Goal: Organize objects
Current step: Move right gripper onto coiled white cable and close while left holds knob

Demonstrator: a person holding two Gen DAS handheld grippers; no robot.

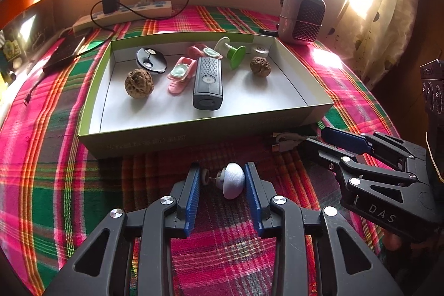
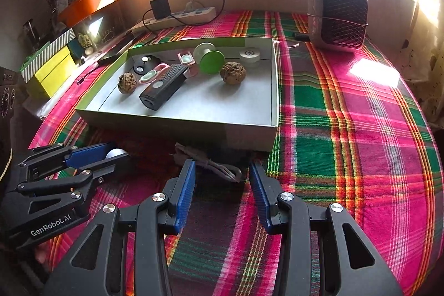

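Note:
A shallow green-edged box (image 1: 194, 135) (image 2: 244, 133) lies on the plaid cloth and holds two walnuts (image 1: 138, 83), a black device (image 1: 208, 85), pink clips, a green spool (image 1: 236, 52) and a black disc. My left gripper (image 1: 222, 182) is open, its fingers on either side of a small white dome-shaped object (image 1: 234, 181) on the cloth in front of the box; the right finger touches it. In the right wrist view the dome (image 2: 115, 153) shows between the left fingers. My right gripper (image 2: 222, 179) is open and empty, just before a folded grey cable (image 2: 211, 165) (image 1: 288, 142).
A grey mesh-fronted heater (image 1: 302, 15) (image 2: 338, 15) stands at the back right. A power strip with a black charger (image 1: 109, 0) lies along the back wall. A dark tablet (image 1: 66, 50) lies at the left. Yellow boxes (image 2: 52, 68) stand off the left edge.

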